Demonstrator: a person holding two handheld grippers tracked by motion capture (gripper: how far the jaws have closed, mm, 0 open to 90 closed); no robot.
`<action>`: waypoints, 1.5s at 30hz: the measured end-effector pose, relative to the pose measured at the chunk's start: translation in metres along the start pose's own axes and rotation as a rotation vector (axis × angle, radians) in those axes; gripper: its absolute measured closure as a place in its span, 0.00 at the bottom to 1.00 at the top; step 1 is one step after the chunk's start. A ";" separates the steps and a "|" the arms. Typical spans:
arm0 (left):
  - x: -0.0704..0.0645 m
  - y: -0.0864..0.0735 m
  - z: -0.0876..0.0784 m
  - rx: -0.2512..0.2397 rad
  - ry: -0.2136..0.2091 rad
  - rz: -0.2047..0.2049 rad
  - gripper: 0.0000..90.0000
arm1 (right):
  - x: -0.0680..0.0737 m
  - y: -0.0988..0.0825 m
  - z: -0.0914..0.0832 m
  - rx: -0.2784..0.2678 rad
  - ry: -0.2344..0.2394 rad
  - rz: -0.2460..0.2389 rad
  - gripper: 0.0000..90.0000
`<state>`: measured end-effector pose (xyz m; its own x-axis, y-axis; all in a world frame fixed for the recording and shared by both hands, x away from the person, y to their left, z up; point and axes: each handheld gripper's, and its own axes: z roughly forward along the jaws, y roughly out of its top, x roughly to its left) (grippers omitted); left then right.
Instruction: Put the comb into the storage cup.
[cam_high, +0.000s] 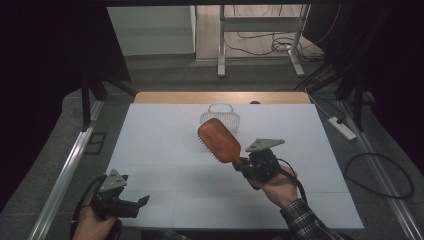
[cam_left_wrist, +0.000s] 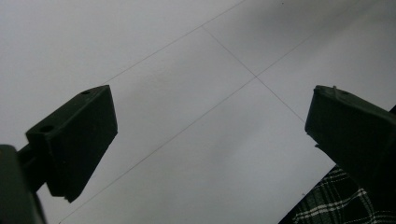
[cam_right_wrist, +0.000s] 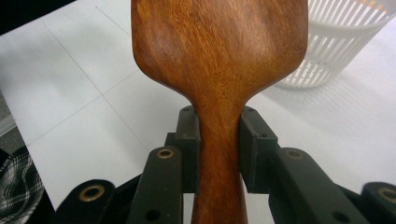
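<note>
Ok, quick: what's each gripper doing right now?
Left gripper: open, nothing between its jaws.
Right gripper: shut on the wooden hairbrush handle.

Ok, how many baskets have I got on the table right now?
1. The white slatted basket sits at the table's far middle, just beyond the wooden hairbrush held up in the right gripper. The brush covers part of it.

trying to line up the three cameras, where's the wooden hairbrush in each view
High view: the wooden hairbrush is at centre, held by its handle in the right gripper, in front of the white basket.
Left gripper view: not in it; open jaws over the white table.
Right gripper view: its back spans the top centre, handle clamped between the jaws.
Shared landmark: the basket, top right in the right gripper view.
</note>
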<state>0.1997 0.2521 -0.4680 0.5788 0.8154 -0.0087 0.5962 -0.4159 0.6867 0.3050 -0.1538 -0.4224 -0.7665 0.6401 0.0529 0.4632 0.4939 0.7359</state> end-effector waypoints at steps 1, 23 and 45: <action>0.000 0.000 0.000 0.001 0.003 0.002 0.03 | 0.000 0.000 0.000 0.000 0.000 0.000 0.80; 0.014 0.043 0.008 -0.223 -0.291 -0.204 0.00 | 0.011 0.003 -0.002 -0.055 0.010 -0.035 0.80; 0.008 0.089 0.033 -0.257 -0.457 -0.182 0.00 | 0.018 0.003 -0.001 -0.066 0.019 -0.053 0.80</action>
<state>0.2759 0.2086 -0.4309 0.6960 0.5833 -0.4188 0.5870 -0.1262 0.7997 0.2923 -0.1414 -0.4182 -0.7980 0.6022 0.0249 0.3915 0.4863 0.7812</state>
